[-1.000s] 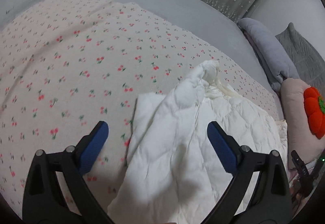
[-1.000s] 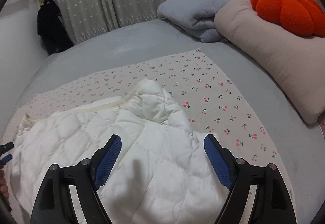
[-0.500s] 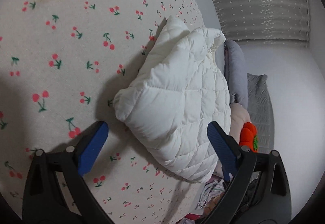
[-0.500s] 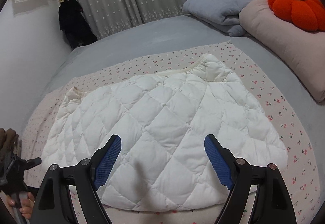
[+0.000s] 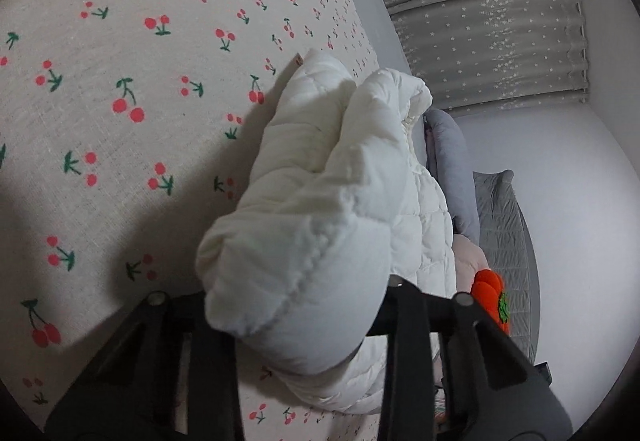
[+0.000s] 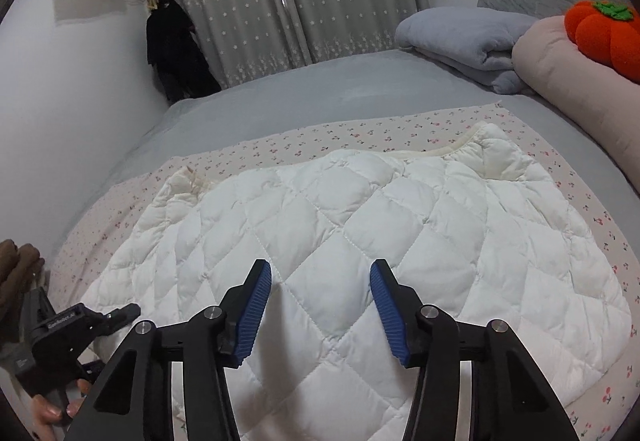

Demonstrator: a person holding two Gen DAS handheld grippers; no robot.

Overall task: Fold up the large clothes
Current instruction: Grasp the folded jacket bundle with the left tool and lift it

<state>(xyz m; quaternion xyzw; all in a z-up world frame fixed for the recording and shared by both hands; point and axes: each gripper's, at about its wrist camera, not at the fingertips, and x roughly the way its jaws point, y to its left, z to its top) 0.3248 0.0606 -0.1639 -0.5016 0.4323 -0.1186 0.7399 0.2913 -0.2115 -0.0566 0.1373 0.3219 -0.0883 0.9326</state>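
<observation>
Left gripper (image 5: 298, 315): jaws closed in on a bunched corner of the white quilted jacket (image 5: 344, 209); the puffed fabric fills the gap and hides the pads, so grip depth cannot be read. In the right wrist view the same gripper (image 6: 120, 315) sits at the jacket's near-left edge, held by a hand (image 6: 52, 407).

Right gripper (image 6: 320, 311): jaws set at a middling width, blue pads (image 6: 254, 311) bare, nothing between them. It hovers above the jacket's near-centre panel; contact with the fabric cannot be confirmed.

Jacket (image 6: 360, 241): spread mostly flat on the cherry-print sheet (image 6: 520, 125), which lies on the grey bed (image 6: 320, 89). Far hem edge shows a cream lining. Folded grey blanket (image 6: 460, 41), pink pillow (image 6: 580, 81) and an orange pumpkin cushion (image 6: 608, 33) lie well apart, at the head of the bed.

Judgement: fold is barely begun.

Risks:
- Slick, puffy shell may slide out of the left grip if only the outer layer is pinched.
- Lifting one corner alone likely drags the whole jacket and skews the fold line.
- Left jaws could catch the sheet along with the jacket, rumpling it.
</observation>
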